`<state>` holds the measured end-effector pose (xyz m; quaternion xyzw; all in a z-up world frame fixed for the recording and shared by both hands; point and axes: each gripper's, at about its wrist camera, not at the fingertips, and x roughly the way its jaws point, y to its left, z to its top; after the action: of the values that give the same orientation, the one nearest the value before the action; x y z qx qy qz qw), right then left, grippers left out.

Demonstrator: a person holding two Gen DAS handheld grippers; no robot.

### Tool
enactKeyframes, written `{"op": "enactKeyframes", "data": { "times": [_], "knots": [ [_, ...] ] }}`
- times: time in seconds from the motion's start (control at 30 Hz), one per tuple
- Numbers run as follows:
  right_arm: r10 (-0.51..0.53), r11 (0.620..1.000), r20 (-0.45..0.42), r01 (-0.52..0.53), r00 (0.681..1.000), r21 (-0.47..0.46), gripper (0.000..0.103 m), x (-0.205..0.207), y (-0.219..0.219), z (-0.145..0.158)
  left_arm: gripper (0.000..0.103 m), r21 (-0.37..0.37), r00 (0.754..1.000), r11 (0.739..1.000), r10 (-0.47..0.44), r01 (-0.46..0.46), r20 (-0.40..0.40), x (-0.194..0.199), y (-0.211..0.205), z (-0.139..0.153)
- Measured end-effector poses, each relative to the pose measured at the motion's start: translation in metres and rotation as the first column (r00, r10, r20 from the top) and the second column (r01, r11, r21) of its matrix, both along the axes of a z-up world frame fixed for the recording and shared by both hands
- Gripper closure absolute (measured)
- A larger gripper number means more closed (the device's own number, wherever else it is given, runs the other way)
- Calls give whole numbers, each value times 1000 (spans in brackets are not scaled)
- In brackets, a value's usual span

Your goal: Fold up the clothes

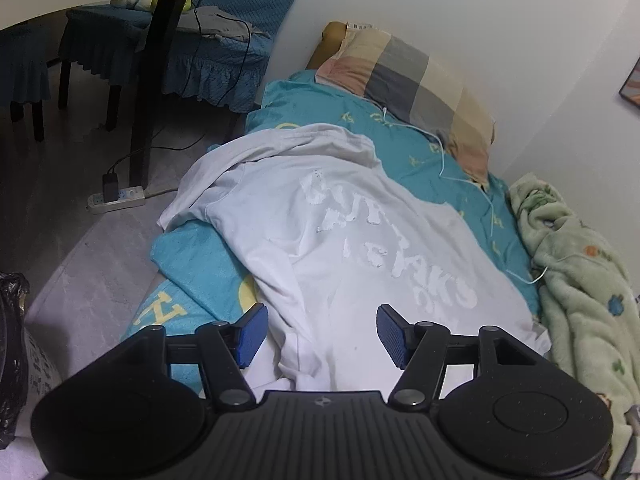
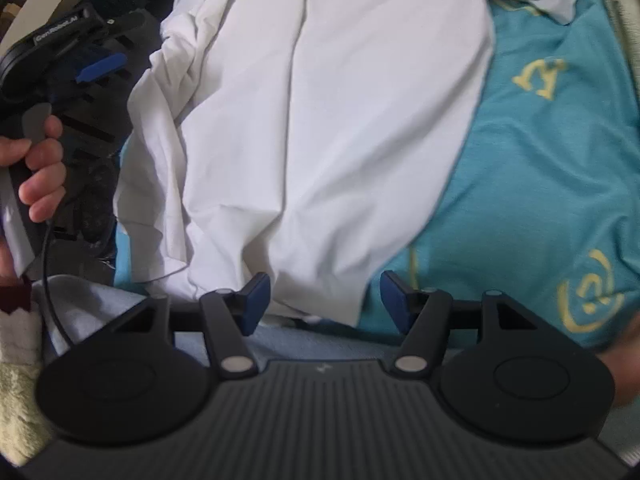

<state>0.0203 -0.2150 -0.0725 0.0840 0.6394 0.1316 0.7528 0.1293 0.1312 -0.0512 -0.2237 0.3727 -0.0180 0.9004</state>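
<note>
White cloth filled most of the left wrist view: a white T-shirt [image 1: 340,240] with pale worn lettering lay spread over a teal bedsheet [image 1: 420,152], straight ahead of the left gripper [image 1: 320,334]. Its tongs stood wide apart above the near edge of the shirt, with nothing pinched between the blue pads [image 1: 252,334]. Beyond the shirt, at the far end of the bed, a checked pillow [image 1: 412,80] leaned by the wall, and a thin white cable [image 1: 460,176] trailed from it across the sheet. To the right of the tongs a green fleece blanket [image 1: 580,280] lay bunched. Off to the left, on the floor, sat a power strip [image 1: 116,198], with teal-covered chairs [image 1: 100,44] farther back.

From the right wrist view, the right gripper [image 2: 324,300] pointed steeply down over the shirt's [image 2: 320,120] near hem, tongs likewise wide and empty, the hem lying just ahead of and between the pads [image 2: 256,300]. Teal sheet [image 2: 540,180] with yellow prints showed to the right of the tongs. At the far left, a hand [image 2: 36,168] gripped the handle of the other gripper [image 2: 80,52], held beside the shirt's left edge.
</note>
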Motion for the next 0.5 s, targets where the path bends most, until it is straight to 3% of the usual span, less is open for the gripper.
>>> {"op": "enactKeyframes", "data": {
  "times": [0.13, 0.33, 0.37, 0.43, 0.5],
  "knots": [
    [-47, 999, -20, 47, 999, 13, 40, -4, -9, -1, 40, -1, 1000, 1000, -6, 6, 4, 0, -4, 1],
    [-95, 990, -76, 102, 993, 99, 41, -1, 15, -46, 40, -3, 1000, 1000, -4, 4, -3, -2, -5, -1],
    [-88, 990, -61, 95, 994, 106, 47, -1, 22, -47, 40, -5, 1000, 1000, -5, 5, -2, -2, -3, -1],
    [-43, 994, -13, 44, 999, 97, 85, -3, 34, -39, 40, -22, 1000, 1000, -3, 3, 1, -3, 1, -2],
    [19, 997, 39, -22, 999, 80, 88, -6, 39, -20, 40, -58, 1000, 998, 5, -5, -1, -3, 7, -3]
  ]
}}
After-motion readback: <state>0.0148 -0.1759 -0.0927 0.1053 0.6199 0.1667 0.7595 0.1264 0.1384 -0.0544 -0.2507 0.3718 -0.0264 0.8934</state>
